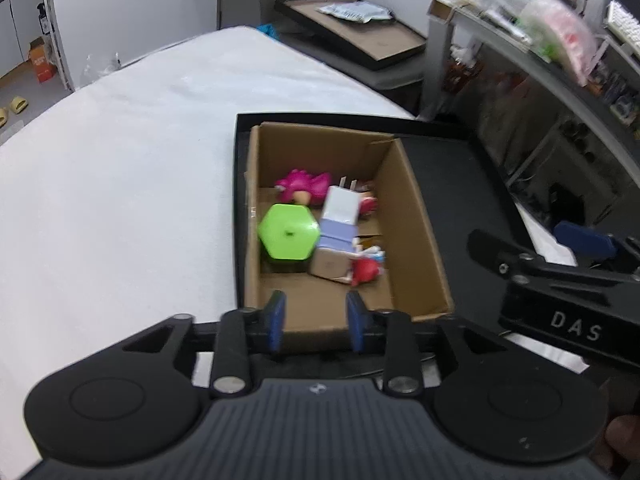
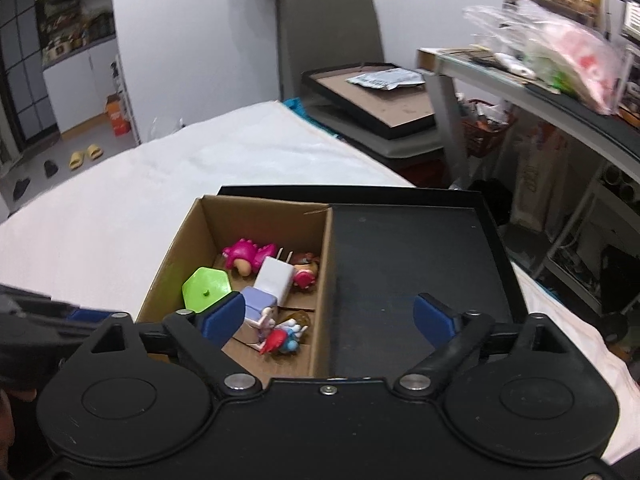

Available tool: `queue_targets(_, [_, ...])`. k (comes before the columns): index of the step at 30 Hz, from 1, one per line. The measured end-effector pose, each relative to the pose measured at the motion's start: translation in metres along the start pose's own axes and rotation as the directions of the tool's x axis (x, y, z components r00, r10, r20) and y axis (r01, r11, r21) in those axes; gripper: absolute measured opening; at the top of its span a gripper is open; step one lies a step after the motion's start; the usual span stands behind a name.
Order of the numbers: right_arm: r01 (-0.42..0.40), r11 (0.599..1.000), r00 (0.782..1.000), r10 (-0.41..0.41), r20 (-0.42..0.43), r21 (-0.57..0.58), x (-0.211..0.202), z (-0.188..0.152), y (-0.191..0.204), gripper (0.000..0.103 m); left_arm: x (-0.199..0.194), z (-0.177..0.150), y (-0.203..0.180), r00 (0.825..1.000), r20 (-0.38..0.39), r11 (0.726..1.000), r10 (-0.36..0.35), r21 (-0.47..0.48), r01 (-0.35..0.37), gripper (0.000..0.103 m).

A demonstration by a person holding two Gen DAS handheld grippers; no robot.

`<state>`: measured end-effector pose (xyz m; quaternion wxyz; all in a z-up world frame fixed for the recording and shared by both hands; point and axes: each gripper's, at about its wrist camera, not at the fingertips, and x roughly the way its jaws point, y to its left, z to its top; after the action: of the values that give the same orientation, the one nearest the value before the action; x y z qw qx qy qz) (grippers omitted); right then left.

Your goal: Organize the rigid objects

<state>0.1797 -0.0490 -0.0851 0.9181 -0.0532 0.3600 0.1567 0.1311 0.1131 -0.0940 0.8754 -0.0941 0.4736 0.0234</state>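
White bed (image 1: 120,160) carries cardboard box (image 1: 416,216), long axis running away from me; toys w/ green hexagon (image 1: 289,232) inside, figures blurred. Left gripper (image 1: 316,322) part-spread, right gripper (image 2: 330,316) wide, both empty above box's near end.

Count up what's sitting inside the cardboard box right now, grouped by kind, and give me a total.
Toy figures: 3 (pink dinosaur, brown-and-pink figure, red-and-blue figure)
White charger plug: 1
Green hexagonal piece: 1
Small boxes: 2 (lilac box, tan box)
Total: 7, as far as the blur lets me tell, all in the cardboard box.
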Motion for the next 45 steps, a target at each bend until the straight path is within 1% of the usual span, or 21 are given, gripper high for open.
queue_targets(1, [0.002,1.000,1.000,-0.002,0.009,0.005,-0.004,-0.001,-0.002,0.097,-0.003,-0.002,-0.005,1.000,-0.001,1.000,0.018,0.010,-0.018,0.048])
queue_targets(2, [0.003,1.000,1.000,-0.003,0.017,0.009,-0.009,-0.002,-0.004,0.098,-0.005,-0.005,-0.008,1.000,-0.002,1.000,0.023,0.015,-0.023,0.050])
queue_targets(5, [0.000,1.000,1.000,0.000,0.032,0.022,-0.020,-0.006,-0.010,0.100,-0.015,-0.011,-0.014,1.000,-0.001,1.000,-0.006,0.008,0.006,0.053])
queue_targets(8, [-0.005,0.999,0.999,0.003,0.044,0.036,-0.033,-0.010,-0.016,0.103,-0.026,-0.016,-0.024,1.000,0.020,0.999,0.005,0.042,-0.005,0.057])
queue_targets(13, [-0.031,0.991,0.999,0.026,0.041,0.126,-0.053,-0.013,-0.033,0.103,-0.045,-0.022,-0.034,0.999,0.035,0.999,0.012,0.048,-0.014,0.069])
queue_targets(18, [-0.033,0.985,0.999,0.025,0.048,0.168,-0.076,-0.018,-0.043,0.103,-0.062,-0.028,-0.045,0.999,0.036,0.998,0.007,0.066,-0.010,0.074])
queue_targets(21, [-0.026,0.985,0.999,0.020,0.039,0.169,-0.085,-0.022,-0.045,0.103,-0.071,-0.033,-0.051,0.998,0.055,0.996,0.027,0.079,-0.031,0.077])
queue_targets(23, [-0.026,0.985,0.999,0.021,0.032,0.170,-0.092,-0.025,-0.046,0.103,-0.077,-0.036,-0.055,0.998,0.060,0.996,0.020,0.084,-0.025,0.078])
queue_targets(27, [-0.044,0.981,0.999,0.039,0.027,0.191,-0.105,-0.030,-0.048,0.103,-0.087,-0.042,-0.063,0.998,0.061,0.995,0.007,0.097,-0.013,0.082])
queue_targets(31, [-0.056,0.979,0.998,0.050,0.038,0.195,-0.120,-0.034,-0.050,0.103,-0.097,-0.048,-0.070,0.997,0.074,0.994,0.009,0.108,-0.018,0.087])
queue_targets(39, [-0.047,0.976,0.998,0.039,0.040,0.212,-0.142,-0.038,-0.053,0.103,-0.119,-0.056,-0.079,0.995,0.097,0.992,0.020,0.121,-0.031,0.089])
queue_targets(45, [-0.042,0.977,0.998,0.032,0.049,0.209,-0.157,-0.040,-0.051,0.103,-0.132,-0.062,-0.077,0.994,0.108,0.992,0.025,0.119,-0.038,0.091])
